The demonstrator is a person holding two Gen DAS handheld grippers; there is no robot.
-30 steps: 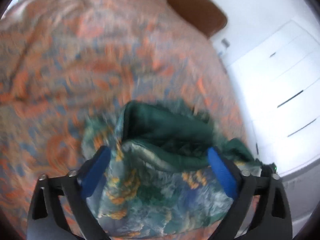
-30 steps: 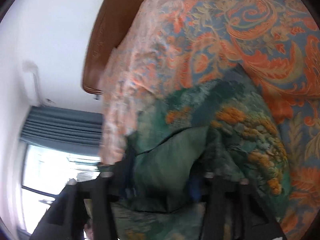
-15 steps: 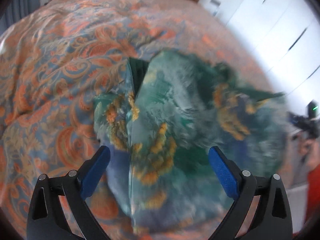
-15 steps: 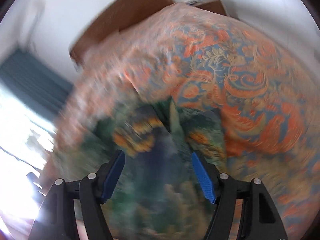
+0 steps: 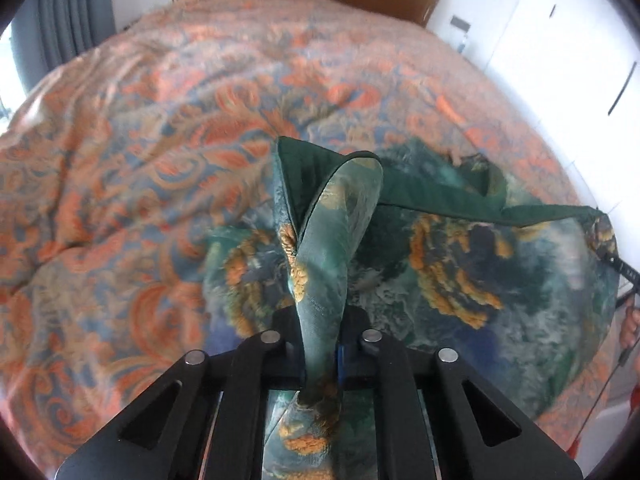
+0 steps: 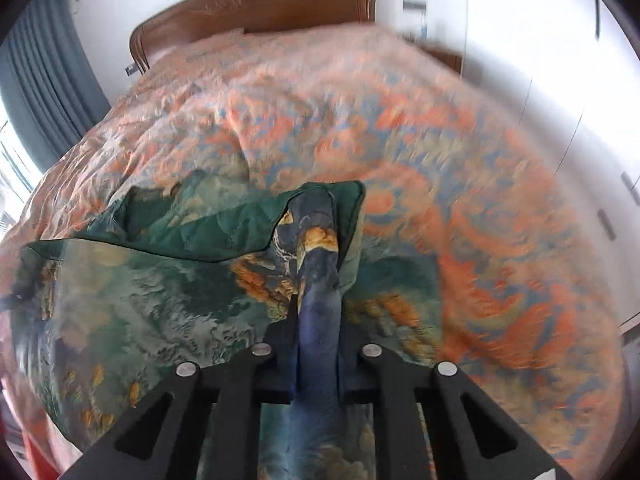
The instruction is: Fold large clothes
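A large garment [image 5: 460, 280] with a teal, blue and orange print and a dark green lining lies spread on the bed. My left gripper [image 5: 320, 344] is closing tight on a raised fold of it, and the cloth is pinched between the pads. In the right wrist view the same garment [image 6: 140, 300] stretches to the left. My right gripper [image 6: 318, 344] is closing the same way on a blue-printed fold near the turned-over green edge [image 6: 224, 232]. The fingertips of both grippers are hidden by cloth.
An orange and blue paisley bedspread [image 5: 160, 160] covers the bed, with a brown headboard [image 6: 256, 4] at the far end. White wardrobe doors [image 5: 560, 40] stand to the right and a grey curtain [image 6: 44, 80] to the left. A person's hand [image 5: 630, 324] shows at the right edge.
Both grippers stood open around the garment and are now pinched on folds of it. Both views have rolled, and the garment now lies stretched between the two grips.
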